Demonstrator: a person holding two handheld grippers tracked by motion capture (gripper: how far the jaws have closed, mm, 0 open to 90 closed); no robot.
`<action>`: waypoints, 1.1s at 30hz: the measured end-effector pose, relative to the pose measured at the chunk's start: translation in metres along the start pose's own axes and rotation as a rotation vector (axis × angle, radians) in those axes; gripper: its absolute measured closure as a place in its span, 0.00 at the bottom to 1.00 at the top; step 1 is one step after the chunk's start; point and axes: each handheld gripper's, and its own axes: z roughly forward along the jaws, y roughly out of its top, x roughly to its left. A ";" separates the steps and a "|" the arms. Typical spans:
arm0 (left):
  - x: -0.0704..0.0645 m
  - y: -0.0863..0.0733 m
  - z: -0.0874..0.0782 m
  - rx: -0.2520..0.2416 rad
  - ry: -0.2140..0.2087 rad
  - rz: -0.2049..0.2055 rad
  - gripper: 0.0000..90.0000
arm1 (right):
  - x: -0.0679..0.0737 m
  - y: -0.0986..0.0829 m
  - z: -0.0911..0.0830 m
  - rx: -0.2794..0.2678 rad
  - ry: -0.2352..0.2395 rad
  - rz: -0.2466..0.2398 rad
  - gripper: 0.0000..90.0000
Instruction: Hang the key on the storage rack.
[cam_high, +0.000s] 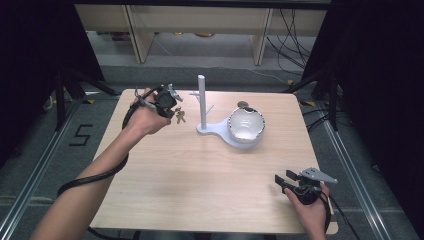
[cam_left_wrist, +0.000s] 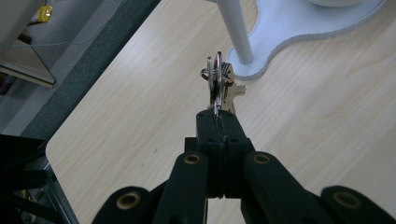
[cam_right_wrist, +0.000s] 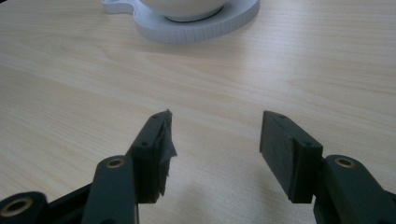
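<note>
1. One bunch of keys (cam_left_wrist: 220, 84), strung on a metal ring, stands clamped at the tips of the left gripper (cam_high: 172, 102), whose jaws are pressed tight together on the ring; the exact number of keys cannot be told.
2. Seen edge-on from the left gripper view, the ring's long axis runs straight on from the jaws, and the keys point away from the tool towards the foot of the stand.
3. One white stand (cam_high: 202, 102) rises just beyond the keys: a single upright post with small side pegs on a flat white base (cam_left_wrist: 303, 23).
4. One white bowl (cam_high: 246, 123) sits on that base, farther from the left gripper than the post.
5. The right gripper (cam_right_wrist: 215, 135) hovers well apart from the stand, jaws wide and holding nothing.
6. One pale wooden table (cam_high: 200, 170) stands on grey flooring, with shelving and cables beyond it.
</note>
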 end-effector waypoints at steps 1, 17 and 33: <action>0.000 0.000 0.000 0.000 0.000 0.000 0.99 | 0.000 0.000 0.000 0.000 0.000 0.000 0.50; 0.017 0.021 0.008 -0.026 0.054 -0.045 0.99 | 0.002 -0.001 0.002 -0.014 -0.006 0.030 0.50; 0.011 0.037 0.005 -0.080 0.062 -0.047 0.99 | -0.001 0.000 0.002 -0.006 0.013 0.011 0.50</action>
